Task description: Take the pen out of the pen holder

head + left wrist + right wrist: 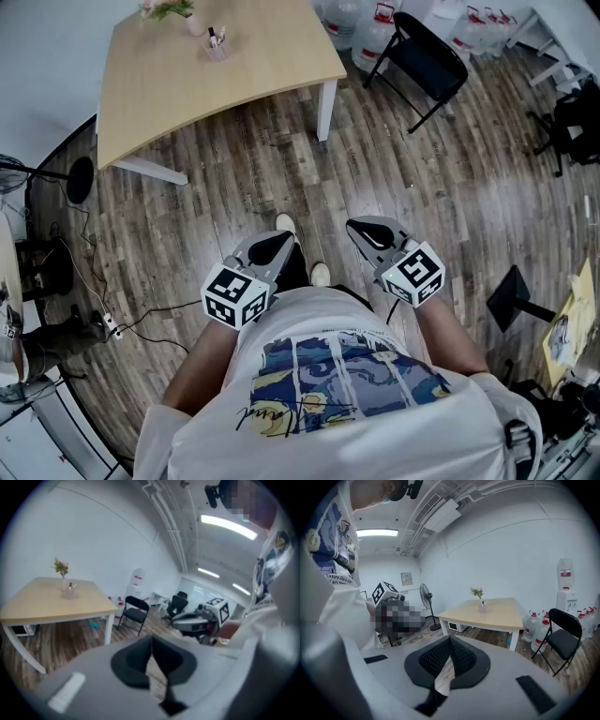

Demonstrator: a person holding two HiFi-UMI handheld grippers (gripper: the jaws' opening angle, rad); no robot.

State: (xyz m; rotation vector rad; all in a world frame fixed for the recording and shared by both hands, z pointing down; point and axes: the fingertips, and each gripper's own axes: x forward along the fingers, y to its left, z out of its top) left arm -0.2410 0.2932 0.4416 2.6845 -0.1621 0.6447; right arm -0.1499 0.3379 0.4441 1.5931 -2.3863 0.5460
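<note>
A clear pen holder with pens stands on the far side of a light wooden table, beside a small vase of flowers. Both grippers are held close to the person's body, far from the table. My left gripper is shut with nothing between its jaws. My right gripper is also shut and empty. In the left gripper view the pen holder is small, on the table at the left, well beyond the closed jaws of the left gripper. In the right gripper view the holder sits straight ahead on the table.
A black folding chair and several water bottles stand to the right of the table. A standing fan, cables and a power strip lie at the left. Wooden floor stretches between me and the table.
</note>
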